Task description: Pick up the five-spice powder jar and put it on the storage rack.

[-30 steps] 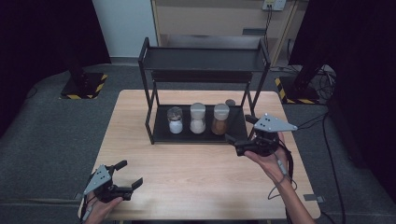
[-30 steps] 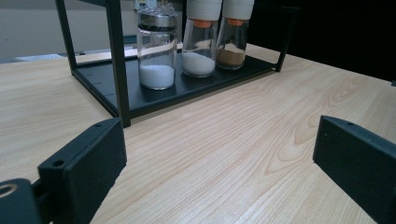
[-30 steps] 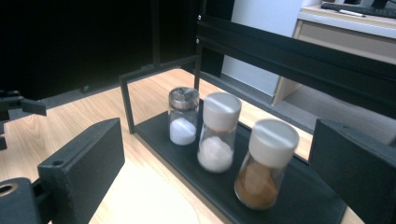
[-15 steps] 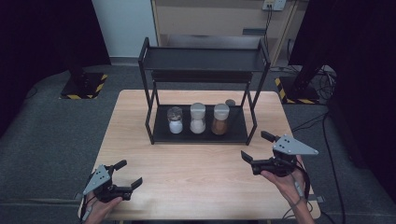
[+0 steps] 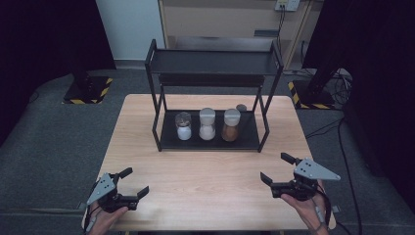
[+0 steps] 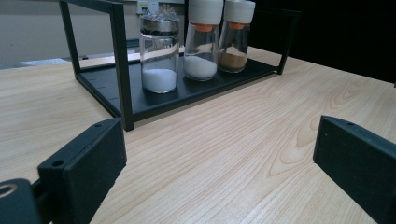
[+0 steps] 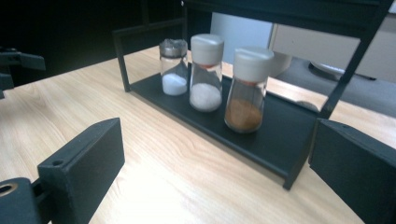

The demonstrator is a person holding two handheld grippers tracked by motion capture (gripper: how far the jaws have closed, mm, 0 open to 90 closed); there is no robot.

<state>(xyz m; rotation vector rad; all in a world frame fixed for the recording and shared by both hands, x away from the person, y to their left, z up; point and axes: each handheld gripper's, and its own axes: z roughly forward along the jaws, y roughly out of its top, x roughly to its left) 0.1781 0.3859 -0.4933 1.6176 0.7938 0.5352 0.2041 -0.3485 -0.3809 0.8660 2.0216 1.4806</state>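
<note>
A black two-tier rack (image 5: pixel 210 139) stands at the back of the wooden table (image 5: pixel 205 181). Its lower shelf carries three glass shakers in a row: a metal-capped one with white grains (image 5: pixel 183 126) (image 6: pixel 159 53) (image 7: pixel 173 66), a white-capped one with white powder (image 5: pixel 207 123) (image 6: pixel 201 38) (image 7: pixel 206 71), and a white-capped one with brown powder (image 5: pixel 231 124) (image 6: pixel 234 35) (image 7: pixel 248 88). My left gripper (image 5: pixel 130 182) rests open near the table's front left corner. My right gripper (image 5: pixel 277 168) is open at the front right, its jaws empty and pointed toward the rack.
A small round grey object (image 5: pixel 241 107) lies on the table behind the rack's right side. The rack's top shelf (image 5: pixel 214 62) is bare. Dark floor surrounds the table, with cables at the right (image 5: pixel 337 88).
My right gripper has pulled back from the rack's right end toward the table's front right, staying open. The left gripper has stayed in place.
</note>
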